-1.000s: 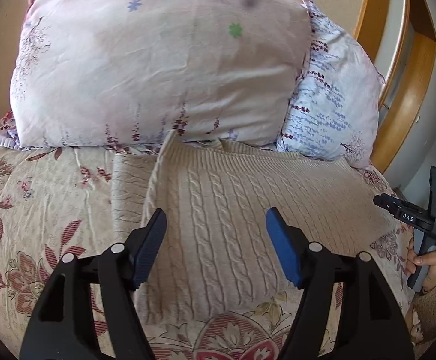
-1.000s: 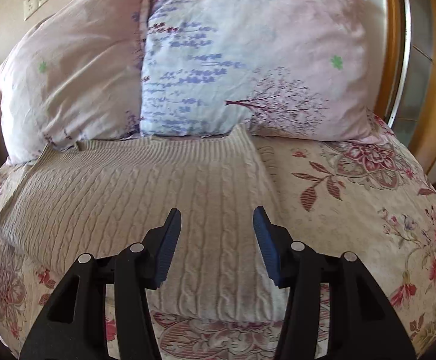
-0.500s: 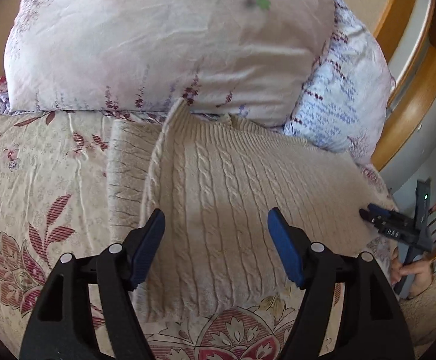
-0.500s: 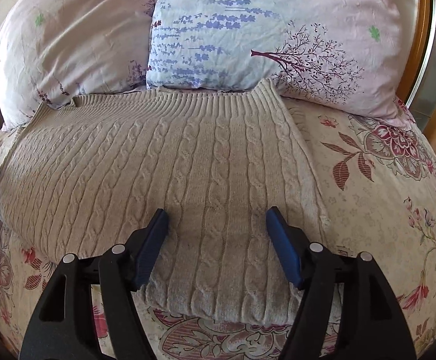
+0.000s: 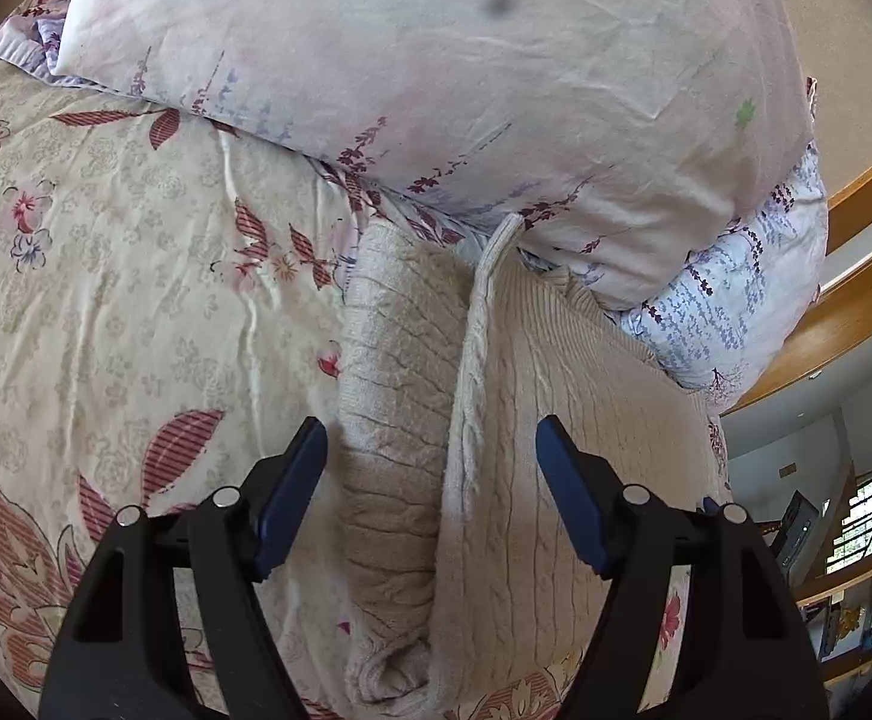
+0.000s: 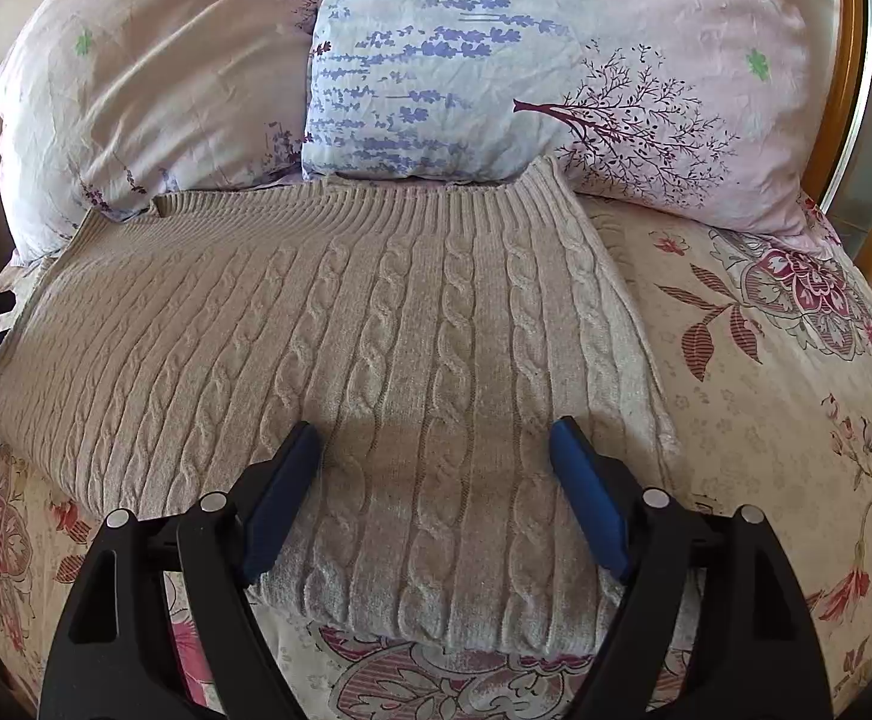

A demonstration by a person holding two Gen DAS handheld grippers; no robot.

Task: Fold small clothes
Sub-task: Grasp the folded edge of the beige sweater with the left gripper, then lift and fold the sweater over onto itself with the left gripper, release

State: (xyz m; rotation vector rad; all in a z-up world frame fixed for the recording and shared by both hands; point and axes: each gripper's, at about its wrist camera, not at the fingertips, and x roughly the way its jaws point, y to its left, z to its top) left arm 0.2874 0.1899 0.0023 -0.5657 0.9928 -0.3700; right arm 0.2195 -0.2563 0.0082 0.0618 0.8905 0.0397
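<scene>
The beige cable-knit sweater (image 6: 375, 372) lies flat on the floral bedspread (image 6: 766, 420), its ribbed edge against the pillows (image 6: 496, 60), its long axis running side to side. The right gripper (image 6: 436, 480) straddles its near edge, jaws opening, nothing pinched. The left gripper (image 5: 429, 480), wide open and empty, brackets the sweater's folded side edge (image 5: 466, 390); open bedspread lies beyond.

Two pillows (image 6: 496, 60) block the far side; open bedspread (image 6: 766, 420) lies right of the sweater (image 6: 375, 330).
</scene>
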